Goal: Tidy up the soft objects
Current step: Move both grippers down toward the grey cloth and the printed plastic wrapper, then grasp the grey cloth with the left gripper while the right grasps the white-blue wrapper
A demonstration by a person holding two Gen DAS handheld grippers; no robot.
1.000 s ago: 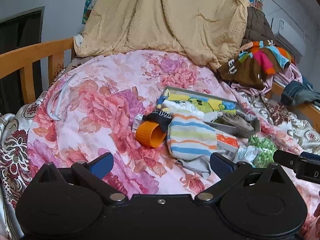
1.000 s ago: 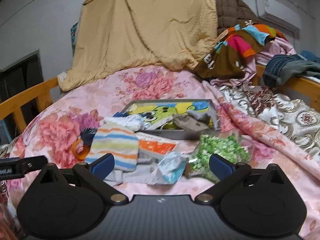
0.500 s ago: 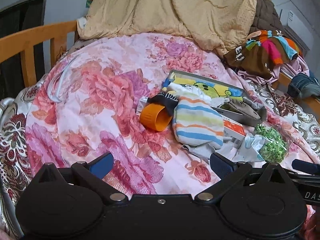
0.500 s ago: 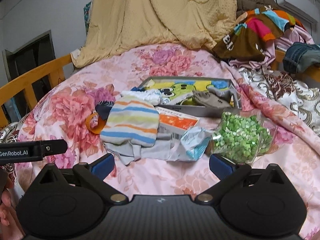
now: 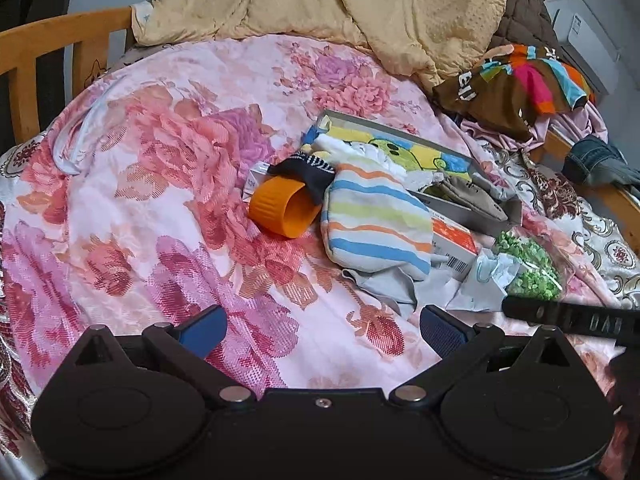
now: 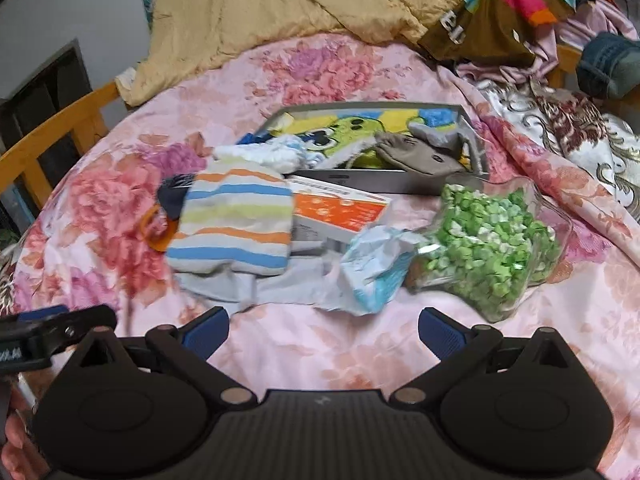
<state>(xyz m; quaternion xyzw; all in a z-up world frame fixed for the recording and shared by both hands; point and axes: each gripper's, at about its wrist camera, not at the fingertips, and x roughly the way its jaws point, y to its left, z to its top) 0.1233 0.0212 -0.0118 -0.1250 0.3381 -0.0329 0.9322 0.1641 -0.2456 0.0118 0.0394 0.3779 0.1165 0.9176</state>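
A striped cloth (image 5: 374, 222) (image 6: 234, 222) lies on the floral bedspread over a grey cloth (image 5: 384, 284) (image 6: 240, 284). Behind it a grey tray (image 5: 472, 216) (image 6: 400, 186) holds a cartoon towel (image 5: 400, 148) (image 6: 348, 124), a white fluffy cloth (image 6: 276, 152) and a taupe sock (image 5: 468, 196) (image 6: 416, 154). A dark striped sock (image 5: 310, 170) drapes over an orange cup (image 5: 282, 212). My left gripper (image 5: 322, 330) is open, low before the striped cloth. My right gripper (image 6: 322, 330) is open, near a crumpled wrapper (image 6: 376, 264).
An orange-and-white box (image 6: 340, 210) and a clear bag of green bits (image 6: 488, 240) lie right of the striped cloth. A yellow quilt (image 5: 328, 4) and a clothes heap (image 5: 516, 84) fill the back. A wooden bed rail (image 5: 48, 48) runs along the left.
Both grippers have moved forward and tipped down toward the pile; the objects look larger and nearer. Nothing on the bed has shifted, and both grippers stay open.
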